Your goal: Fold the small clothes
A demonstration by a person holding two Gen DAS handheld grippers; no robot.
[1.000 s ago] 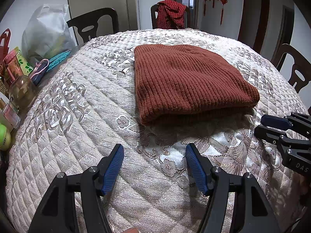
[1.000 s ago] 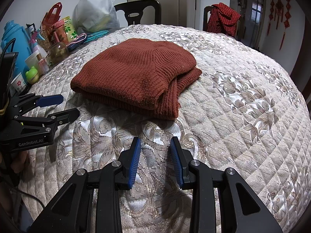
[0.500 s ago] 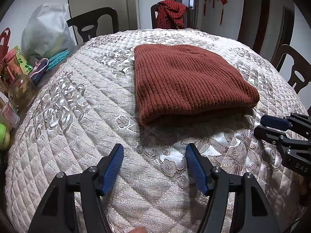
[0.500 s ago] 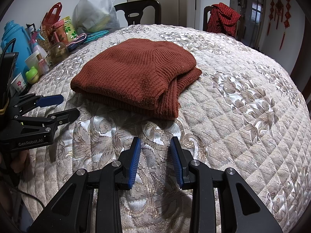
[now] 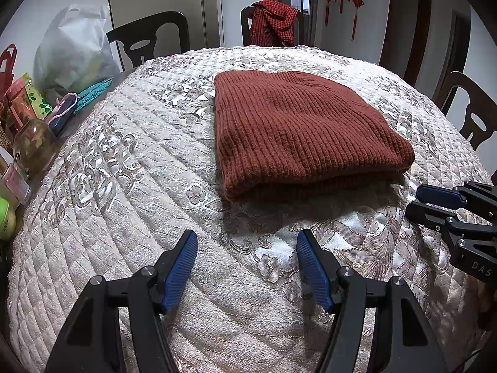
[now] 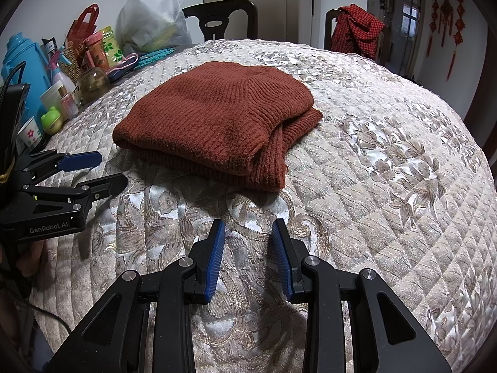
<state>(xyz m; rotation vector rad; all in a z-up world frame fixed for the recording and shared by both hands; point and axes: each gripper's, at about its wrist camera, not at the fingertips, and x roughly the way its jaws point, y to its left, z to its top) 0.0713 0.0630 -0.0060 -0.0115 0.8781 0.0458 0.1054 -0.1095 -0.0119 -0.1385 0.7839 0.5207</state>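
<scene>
A rust-red ribbed knit sweater [image 5: 298,130] [image 6: 217,121] lies folded into a thick rectangle in the middle of the round table, on a quilted beige cover [image 5: 108,186] [image 6: 388,171]. My left gripper [image 5: 247,239] [image 6: 108,171] hovers over the cover in front of the sweater, jaws wide apart with nothing between them. My right gripper [image 6: 248,227] [image 5: 414,200] hovers beside it, to the right, jaws parted about half as far, also holding nothing. Neither touches the sweater.
Bottles, jars, a blue thermos [image 6: 18,71], cups and a white plastic bag [image 6: 152,15] crowd the table's left edge. Dark wooden chairs [image 5: 149,40] ring the table; a red checked garment [image 5: 273,20] hangs on the far one.
</scene>
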